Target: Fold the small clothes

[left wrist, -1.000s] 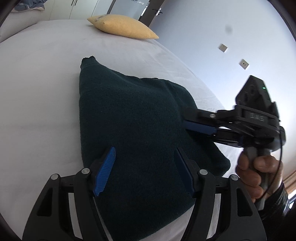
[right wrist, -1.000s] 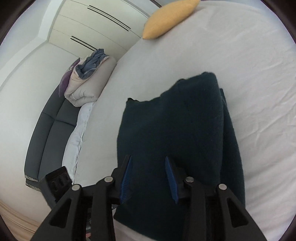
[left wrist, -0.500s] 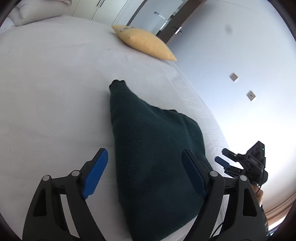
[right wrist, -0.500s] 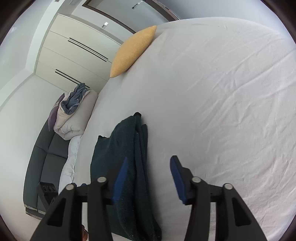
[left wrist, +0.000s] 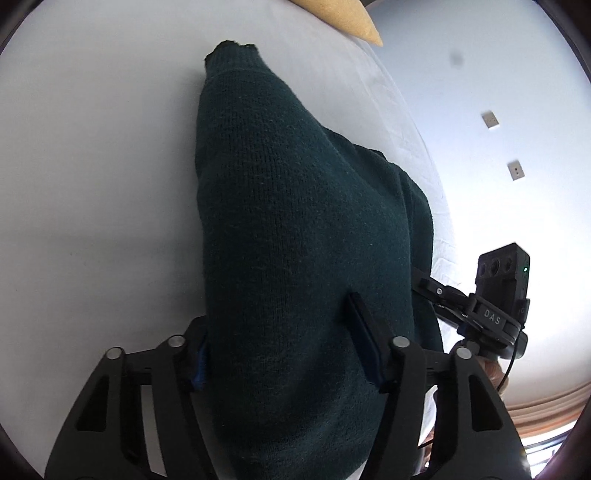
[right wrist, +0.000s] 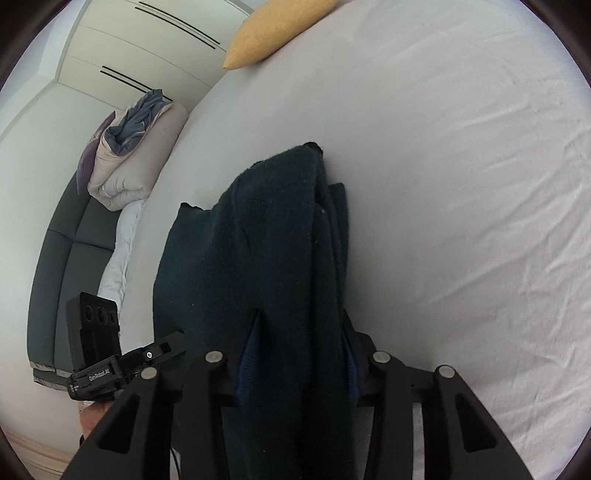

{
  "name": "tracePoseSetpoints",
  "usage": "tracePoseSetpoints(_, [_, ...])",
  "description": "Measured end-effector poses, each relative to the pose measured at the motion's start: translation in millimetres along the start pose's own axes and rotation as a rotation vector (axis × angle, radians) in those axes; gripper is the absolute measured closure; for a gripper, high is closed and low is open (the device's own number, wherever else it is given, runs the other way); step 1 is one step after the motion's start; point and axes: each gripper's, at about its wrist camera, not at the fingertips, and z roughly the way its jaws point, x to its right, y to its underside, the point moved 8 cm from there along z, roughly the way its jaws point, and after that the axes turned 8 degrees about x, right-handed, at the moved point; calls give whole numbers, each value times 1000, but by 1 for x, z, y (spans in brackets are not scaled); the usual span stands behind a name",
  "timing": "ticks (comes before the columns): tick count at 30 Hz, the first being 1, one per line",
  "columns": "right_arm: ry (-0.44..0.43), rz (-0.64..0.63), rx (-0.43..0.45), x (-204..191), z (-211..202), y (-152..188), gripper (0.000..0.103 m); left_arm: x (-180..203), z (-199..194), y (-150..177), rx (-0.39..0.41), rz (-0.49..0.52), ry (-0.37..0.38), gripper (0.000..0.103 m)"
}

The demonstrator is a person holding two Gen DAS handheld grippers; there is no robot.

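The left gripper (left wrist: 284, 343) has just been closing and its blue-padded jaws now press on the near end of the dark green knitted sweater (left wrist: 295, 229), the folded bulk filling the gap between them; its left pad is mostly buried behind the cloth. The right gripper (right wrist: 299, 354) has likewise just been closing and is clamped on the sweater's layered right edge, with only slivers of both blue pads showing. The sweater lies bunched lengthwise on the white bed sheet (right wrist: 461, 184), near the bed's front edge, its ribbed far end pointing toward the yellow fabric pillow (right wrist: 273, 33) at the head. To the right of the sweater the sheet spreads wide and bare, lightly creased; to the left the mattress edge drops toward a grey sofa (right wrist: 62, 266) carrying a rolled beige duvet (right wrist: 136, 155). The sweater's nearest hem is cut off by the frame.
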Motion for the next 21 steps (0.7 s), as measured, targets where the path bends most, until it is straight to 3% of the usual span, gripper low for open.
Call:
tracePoseSetpoints(5, [155,-164,51,-26,-12,6,76,13,-15,4,15,77,-58,64])
tracePoseSetpoints(10, [238,-308,108,-73,-27,16,79,31,-44,13,59,192,-143,66])
tracePoseSetpoints(16, [192,-347,152,-124,-39,37,79,26,-105,20,145,240,-200,66])
tracePoseSetpoints(21, [159,-378,135,-173,-23,56,79,8,-154,27,193,264,-258,66])
